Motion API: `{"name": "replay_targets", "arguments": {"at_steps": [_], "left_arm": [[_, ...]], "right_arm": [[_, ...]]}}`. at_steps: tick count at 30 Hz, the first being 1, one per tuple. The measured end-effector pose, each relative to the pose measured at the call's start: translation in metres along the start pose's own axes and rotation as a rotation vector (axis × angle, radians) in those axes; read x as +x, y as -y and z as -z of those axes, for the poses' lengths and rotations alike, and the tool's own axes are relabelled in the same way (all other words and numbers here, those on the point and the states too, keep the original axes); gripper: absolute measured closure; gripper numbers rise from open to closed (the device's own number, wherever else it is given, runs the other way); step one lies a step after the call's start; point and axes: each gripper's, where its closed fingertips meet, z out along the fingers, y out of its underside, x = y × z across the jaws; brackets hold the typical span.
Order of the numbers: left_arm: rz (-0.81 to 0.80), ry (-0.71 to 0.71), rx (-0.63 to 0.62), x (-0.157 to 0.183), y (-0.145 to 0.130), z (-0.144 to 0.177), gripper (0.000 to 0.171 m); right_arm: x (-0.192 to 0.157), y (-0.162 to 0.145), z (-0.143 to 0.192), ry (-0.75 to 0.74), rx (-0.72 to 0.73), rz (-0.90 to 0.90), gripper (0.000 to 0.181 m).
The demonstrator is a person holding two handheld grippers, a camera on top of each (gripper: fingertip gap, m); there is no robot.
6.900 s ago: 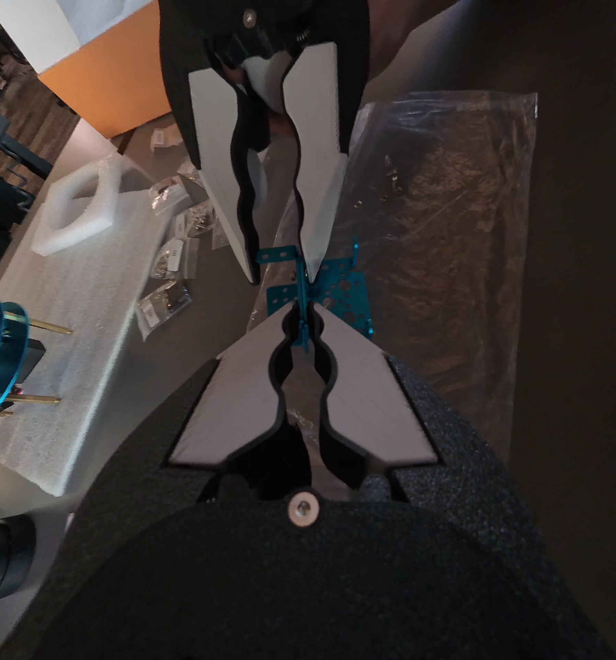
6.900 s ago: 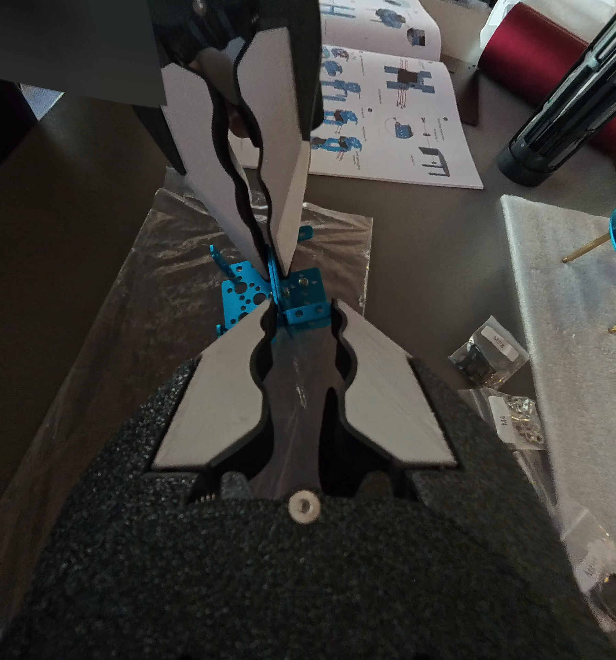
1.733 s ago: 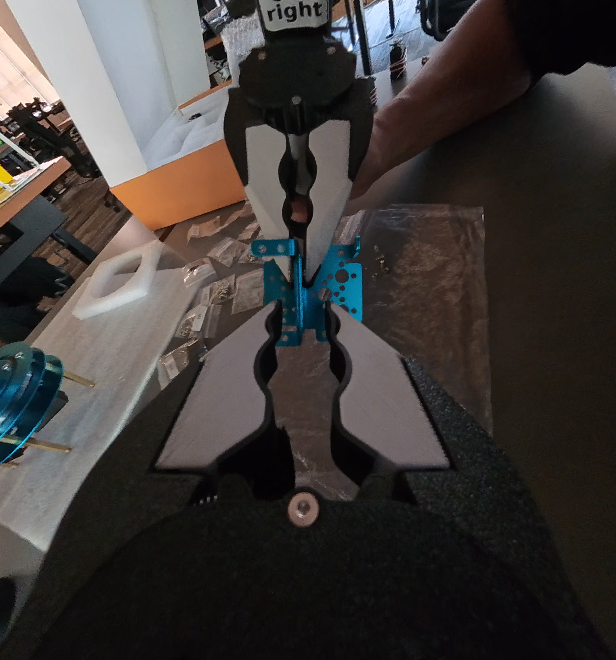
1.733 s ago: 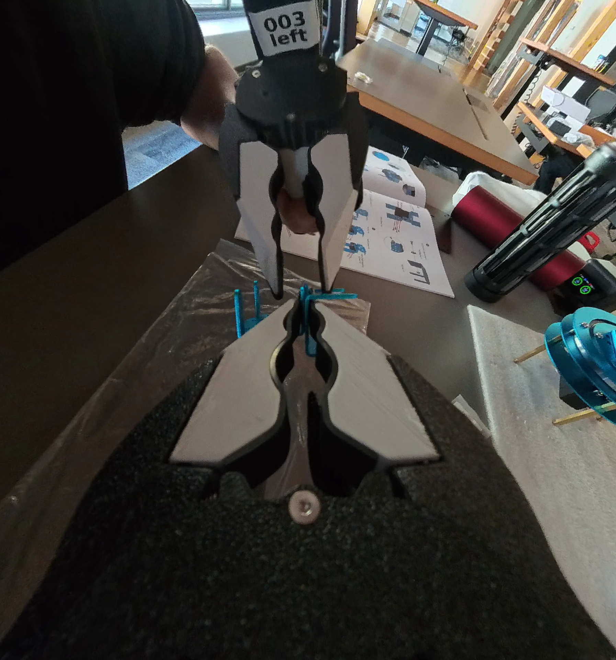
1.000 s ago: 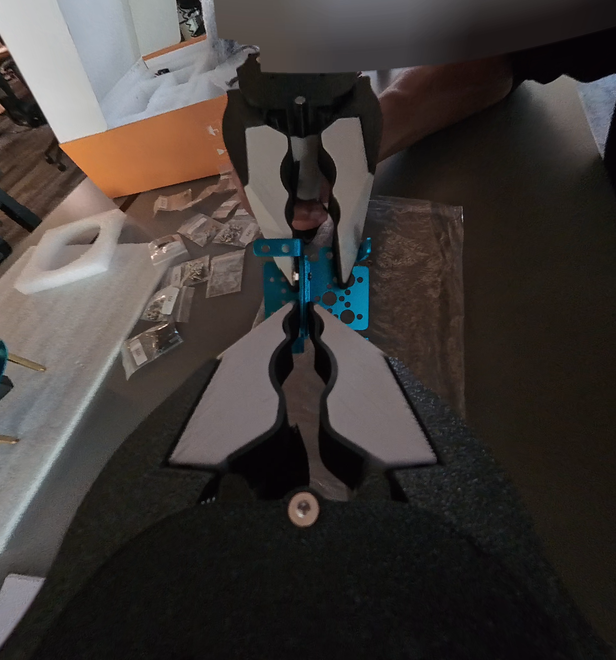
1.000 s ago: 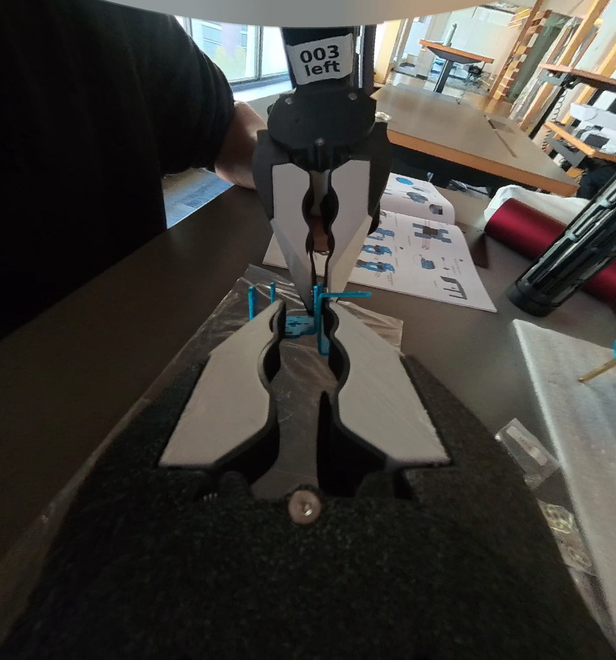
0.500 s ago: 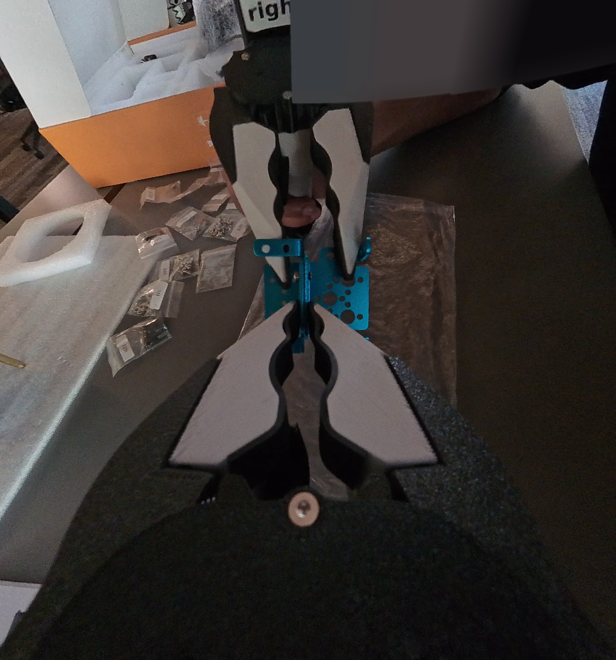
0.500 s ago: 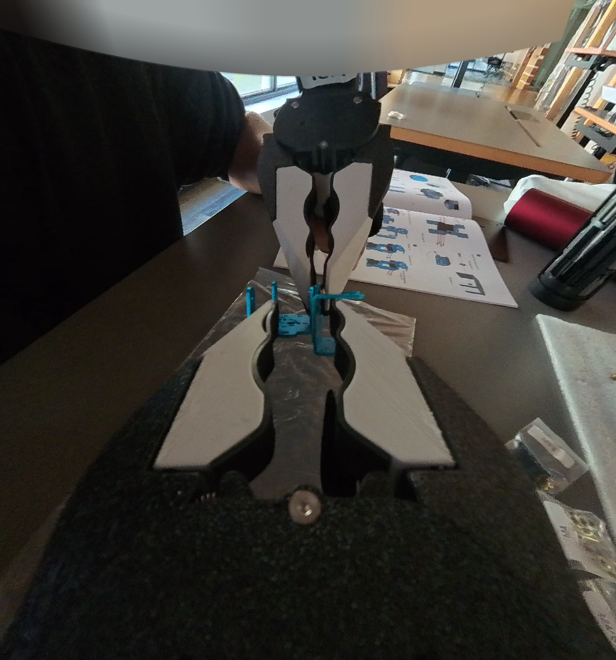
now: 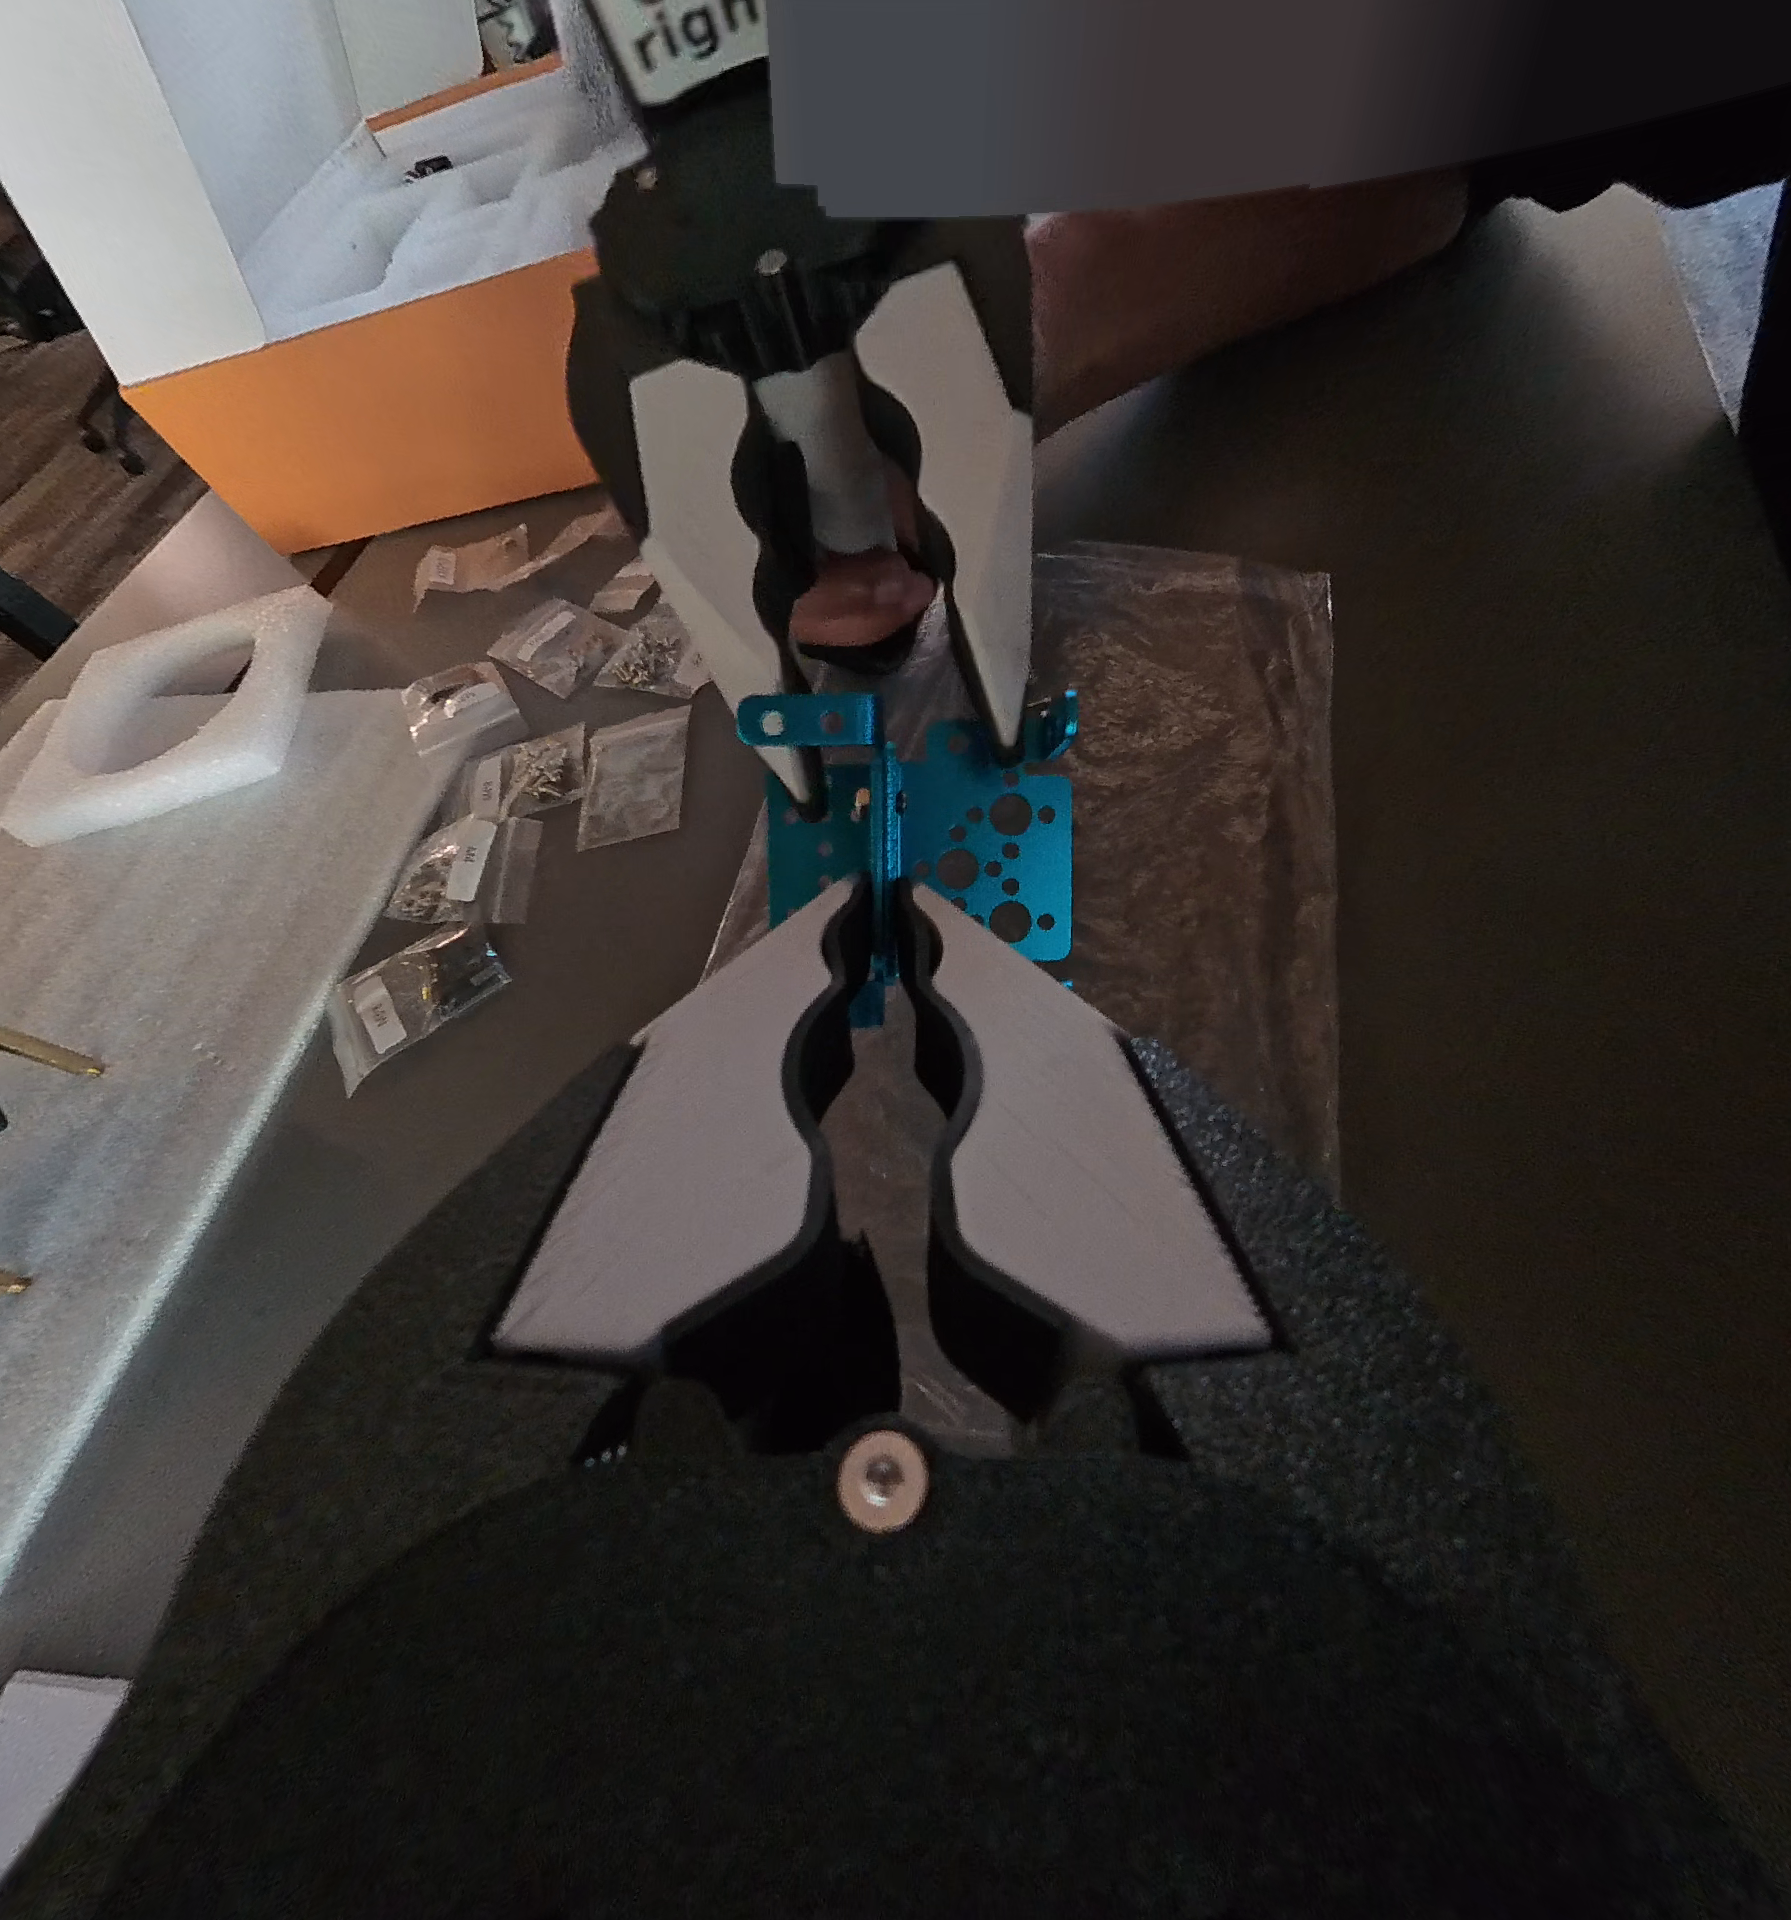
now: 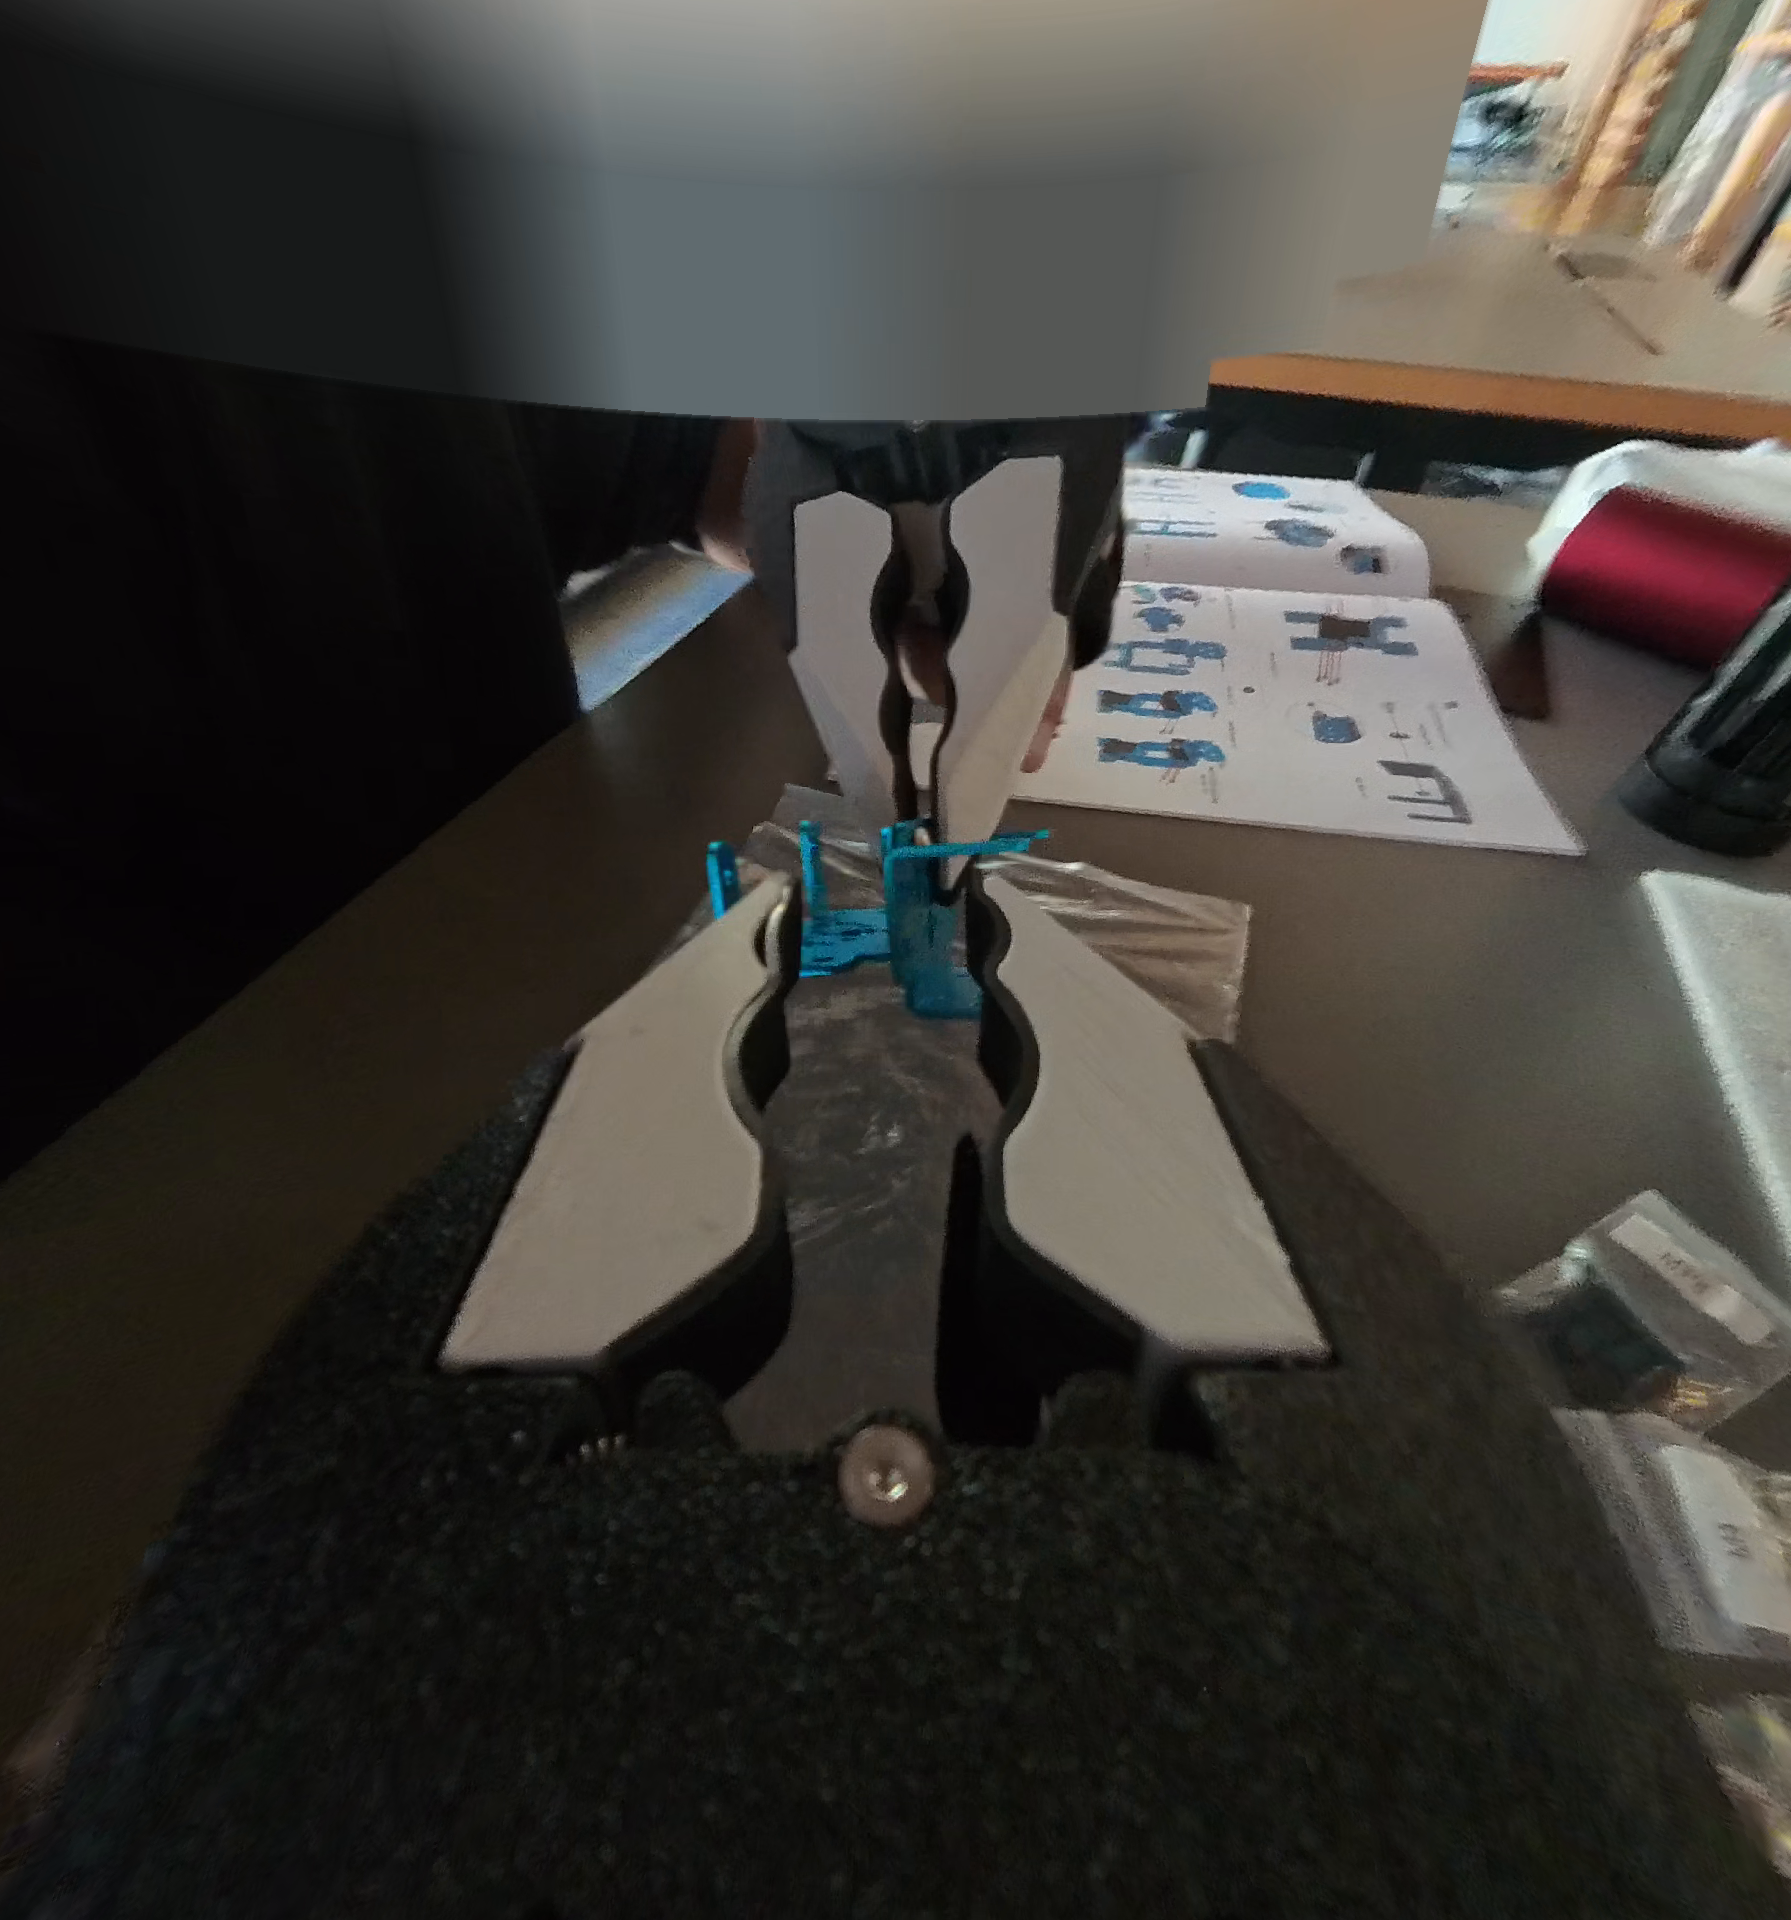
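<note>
Where clear plastic sheet (image 9: 1182, 831) covers dark table (image 9: 1545, 935), office desks (image 10: 1493, 395) behind.

Both views are dim over the dark table (image 9: 1493, 831), with daylight only in the far background. The right wrist view is motion-blurred throughout. Wide-angle distortion bends the edges, and foreground foam is underexposed.

- Two grippers: left gripper (image 9: 878, 883), right gripper (image 10: 878, 883).
- Two blue metal pieces: upright bracket (image 9: 880, 831), flat perforated plate (image 9: 1005, 873) beside it.
- One open booklet (image 10: 1275, 707) behind them.
</note>
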Motion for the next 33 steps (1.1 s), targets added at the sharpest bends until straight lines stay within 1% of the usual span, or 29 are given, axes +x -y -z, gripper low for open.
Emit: {"name": "replay_targets", "arguments": {"at_steps": [2,6,7,9,14,16,21,25,31,33], "left_arm": [[-0.030,0.016,-0.010,-0.001,-0.001,0.000,0.168],[-0.109,0.055,-0.043,-0.002,-0.005,-0.001,0.168],[-0.119,0.058,-0.046,-0.001,-0.005,-0.001,0.168],[-0.129,0.058,-0.051,0.000,-0.006,-0.002,0.168],[-0.127,0.059,-0.050,-0.001,-0.005,-0.002,0.168],[-0.134,0.069,-0.053,-0.002,-0.006,-0.001,0.168],[-0.133,0.073,-0.054,-0.004,-0.006,0.000,0.168],[-0.133,0.069,-0.058,-0.002,-0.007,-0.002,0.168],[-0.135,0.073,-0.063,-0.004,-0.008,-0.001,0.168],[-0.130,0.069,-0.060,-0.004,-0.008,-0.001,0.168]], "right_arm": [[-0.004,0.001,0.000,0.079,0.004,-0.114,0.144],[-0.010,0.011,0.004,0.259,0.055,-0.402,0.122],[-0.010,0.012,0.003,0.279,0.066,-0.463,0.115],[-0.013,0.012,0.001,0.318,0.077,-0.527,0.109],[-0.018,0.014,-0.001,0.351,0.080,-0.555,0.109],[-0.019,0.016,0.001,0.369,0.090,-0.565,0.115],[-0.016,0.015,0.004,0.367,0.090,-0.573,0.116],[-0.018,0.015,0.000,0.371,0.094,-0.580,0.109],[-0.016,0.014,0.006,0.365,0.081,-0.574,0.117],[-0.014,0.013,0.005,0.358,0.078,-0.578,0.116]]}}
